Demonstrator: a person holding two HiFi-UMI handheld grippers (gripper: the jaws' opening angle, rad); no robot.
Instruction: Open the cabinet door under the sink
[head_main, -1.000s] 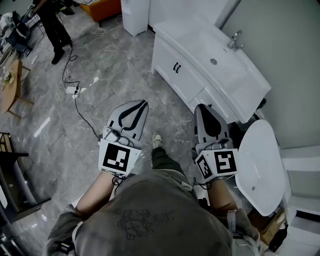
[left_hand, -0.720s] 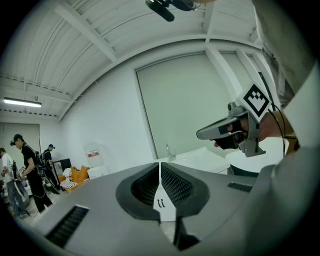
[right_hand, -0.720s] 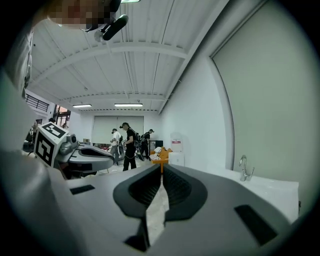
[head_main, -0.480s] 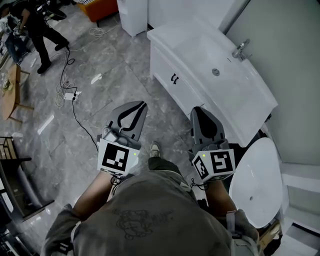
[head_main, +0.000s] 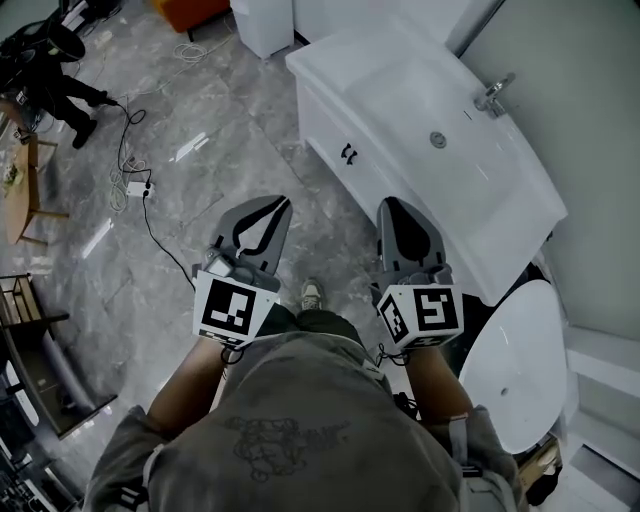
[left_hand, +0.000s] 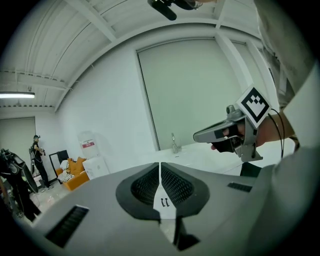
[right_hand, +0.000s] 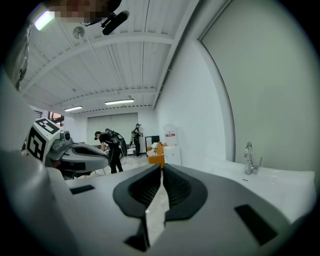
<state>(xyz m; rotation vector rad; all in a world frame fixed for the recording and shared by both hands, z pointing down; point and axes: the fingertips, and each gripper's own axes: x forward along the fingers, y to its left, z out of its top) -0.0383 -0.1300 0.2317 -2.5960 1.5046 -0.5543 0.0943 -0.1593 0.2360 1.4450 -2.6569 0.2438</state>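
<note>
The white sink cabinet (head_main: 330, 130) stands ahead and to the right. Two small black handles (head_main: 348, 153) sit side by side on its front, and the doors are closed. A chrome faucet (head_main: 495, 95) rises at the back of the basin. My left gripper (head_main: 282, 202) is shut with nothing in it and hangs over the floor, short of the cabinet. My right gripper (head_main: 388, 204) is also shut and empty, close to the cabinet's front corner. In the left gripper view the handles (left_hand: 164, 202) show past the closed jaws of the left gripper (left_hand: 160, 165). The right gripper (right_hand: 161, 168) points along the vanity front.
A white toilet (head_main: 510, 360) stands at the right, beside the vanity. Cables and a power strip (head_main: 138, 187) lie on the grey marble floor at the left. A person (head_main: 60, 90) stands at the far left. A white unit (head_main: 262, 25) stands beyond the vanity.
The view has drawn closer to the vanity, which now sits larger and more central. Both grippers stay shut and hold their spacing. The distant person has moved left.
</note>
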